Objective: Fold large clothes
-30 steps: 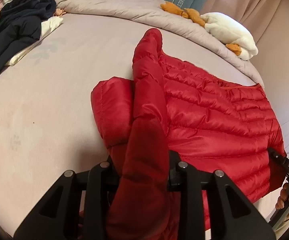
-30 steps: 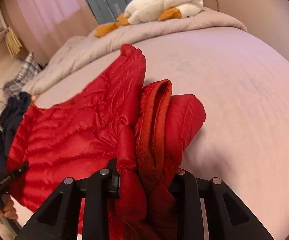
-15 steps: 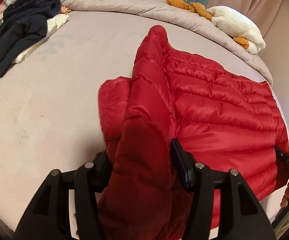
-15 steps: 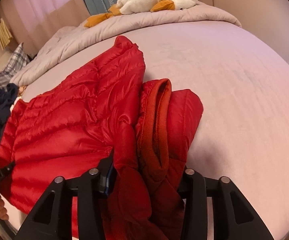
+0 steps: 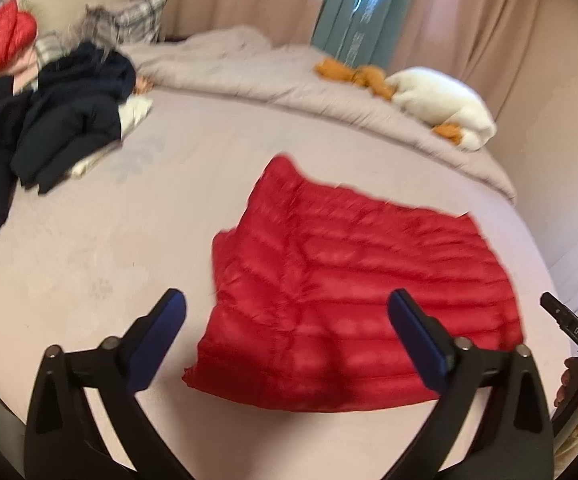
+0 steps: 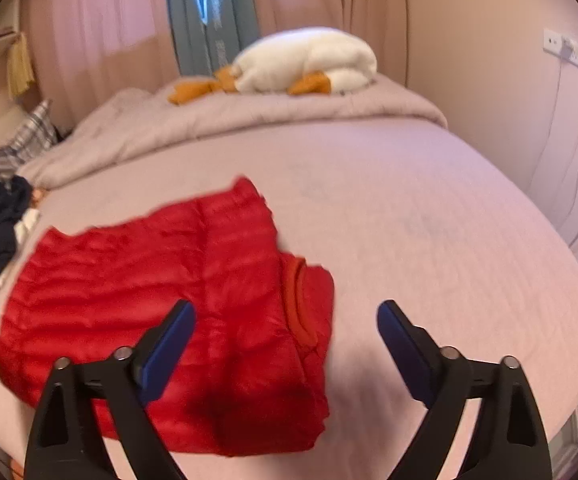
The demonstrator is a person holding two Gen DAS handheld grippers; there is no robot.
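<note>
A red quilted puffer jacket (image 5: pixel 349 280) lies folded on the pale pink bed, its orange-lined collar (image 6: pixel 299 308) showing at its right edge in the right wrist view. My left gripper (image 5: pixel 285 308) hovers above the jacket's near left part, its jaws opening wide with nothing pressed between the blue pads. My right gripper (image 6: pixel 285 320) hangs over the jacket's (image 6: pixel 169 300) collar end, jaws also opening wide and holding nothing. The right gripper's black body and a hand on it show at the right edge of the left wrist view (image 5: pixel 577 340).
Dark navy clothes (image 5: pixel 61 112) are piled at the bed's left side. A bunched grey duvet (image 5: pixel 249 76) and a white and orange plush toy (image 5: pixel 441 104) lie along the far edge. A plaid pillow (image 5: pixel 137 20) and another red garment (image 5: pixel 1 36) sit at far left.
Both grippers let go of the red jacket's folded sleeve and collar, opened wide and rose back from it. The released part now lies flat on the jacket.
</note>
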